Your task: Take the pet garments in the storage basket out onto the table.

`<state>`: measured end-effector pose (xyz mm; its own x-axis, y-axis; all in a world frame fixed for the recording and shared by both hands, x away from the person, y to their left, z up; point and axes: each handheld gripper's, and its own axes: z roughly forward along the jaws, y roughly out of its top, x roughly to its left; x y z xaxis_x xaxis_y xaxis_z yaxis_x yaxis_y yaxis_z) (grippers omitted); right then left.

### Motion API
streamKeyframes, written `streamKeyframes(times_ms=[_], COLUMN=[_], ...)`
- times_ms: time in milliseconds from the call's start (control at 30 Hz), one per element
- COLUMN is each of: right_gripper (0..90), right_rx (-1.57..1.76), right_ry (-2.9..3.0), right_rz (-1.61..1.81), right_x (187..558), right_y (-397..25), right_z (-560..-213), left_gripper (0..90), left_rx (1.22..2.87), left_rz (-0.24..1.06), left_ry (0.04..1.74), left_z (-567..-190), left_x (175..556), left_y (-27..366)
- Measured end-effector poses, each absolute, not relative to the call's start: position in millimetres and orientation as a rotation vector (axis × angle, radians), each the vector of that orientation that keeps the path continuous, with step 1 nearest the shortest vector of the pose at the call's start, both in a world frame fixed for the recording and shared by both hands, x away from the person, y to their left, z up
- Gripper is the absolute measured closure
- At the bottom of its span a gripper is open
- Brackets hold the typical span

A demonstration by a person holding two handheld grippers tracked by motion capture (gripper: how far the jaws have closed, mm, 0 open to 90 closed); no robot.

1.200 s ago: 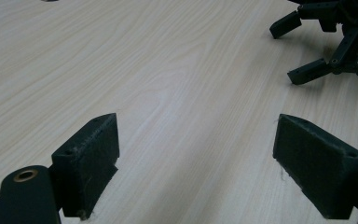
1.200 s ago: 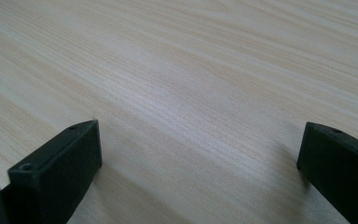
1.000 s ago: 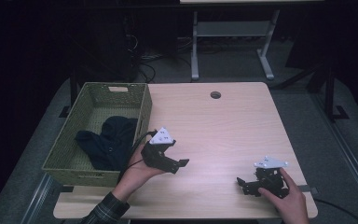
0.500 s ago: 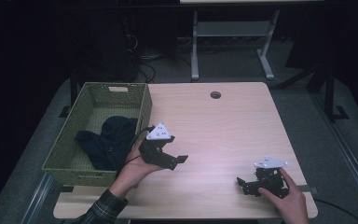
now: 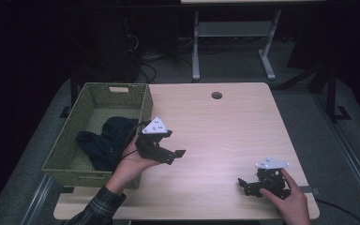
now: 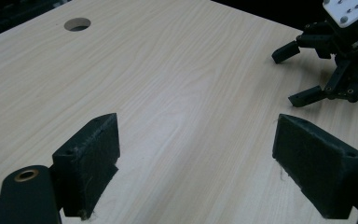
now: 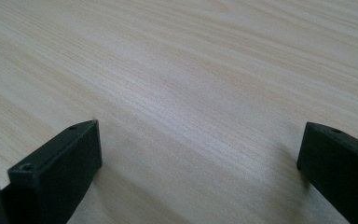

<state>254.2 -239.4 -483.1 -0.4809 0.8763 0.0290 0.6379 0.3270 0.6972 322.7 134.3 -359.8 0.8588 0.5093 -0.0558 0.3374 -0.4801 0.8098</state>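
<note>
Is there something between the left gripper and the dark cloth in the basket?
Yes. The near wall of the green basket stands between the left gripper and the dark cloth. The gripper is held over the table just outside that wall, jaws open and pointing away from the basket. Nothing covers the cloth from above.

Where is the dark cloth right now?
In the high view the dark cloth lies inside the green basket at the table's left edge, just left of the left gripper.
</note>
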Motion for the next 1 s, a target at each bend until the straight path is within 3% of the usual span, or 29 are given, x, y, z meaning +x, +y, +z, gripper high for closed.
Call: streamKeyframes(times_ms=[1000], right_gripper=[0.0], right_rx=[1.347], right_ry=[2.244], right_rz=[0.935], right_x=[254.3], right_y=[-239.3], right_z=[-483.1], left_gripper=[14.2], left_rx=[2.075], left_rz=[0.242], left_ry=[0.668], left_z=[-342.9], left_x=[336.2], left_y=[177.8])
